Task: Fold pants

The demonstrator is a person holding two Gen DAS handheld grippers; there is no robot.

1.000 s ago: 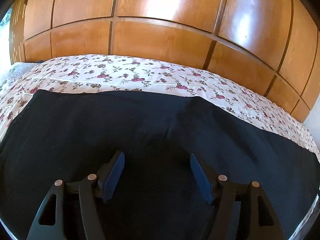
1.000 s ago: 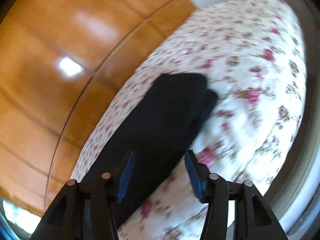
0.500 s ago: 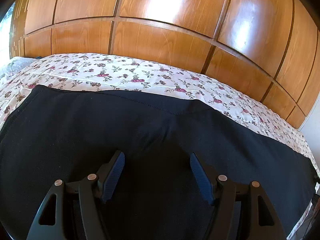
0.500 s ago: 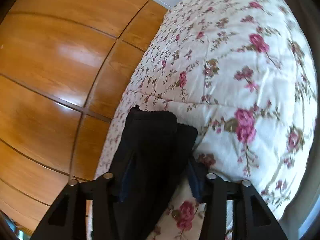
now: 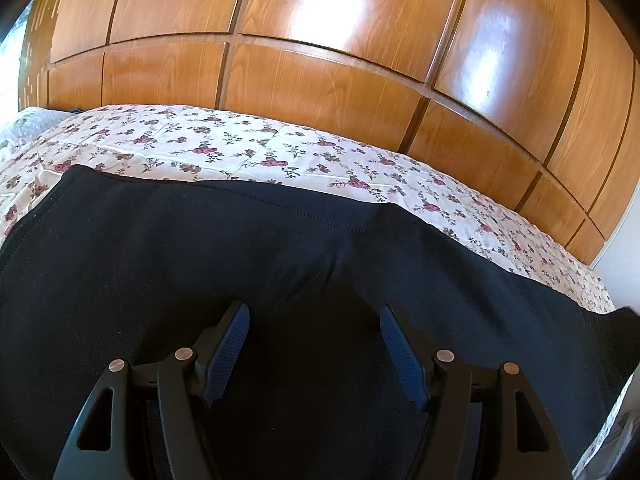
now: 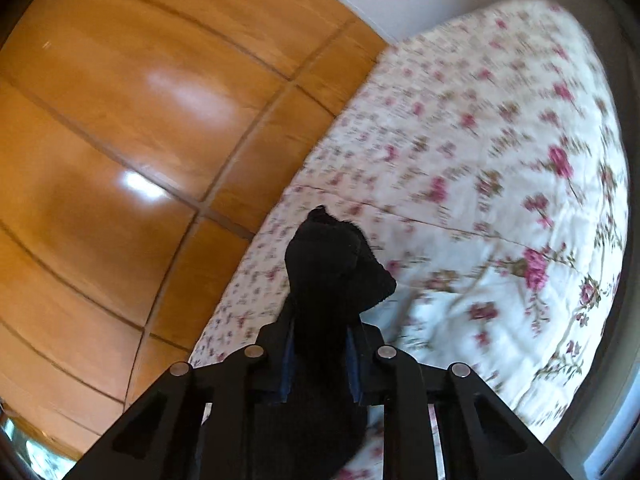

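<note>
Our right gripper (image 6: pixel 320 364) had just been closing and clamped the pants (image 6: pixel 336 264) cuffs; our left gripper (image 5: pixel 314 344) gaped over fabric. We judged a slow, taut carry best.

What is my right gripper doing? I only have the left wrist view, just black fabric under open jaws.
Observer: The right gripper has just been closing and is shut on the bunched end of the black pants.
Operator: Is that end still on the floral bedspread?
Observer: No, it stands up off the floral bedspread, raised between the pads.
Operator: Anything beside it?
Observer: The glossy wooden wardrobe runs along the bed's far edge.
</note>
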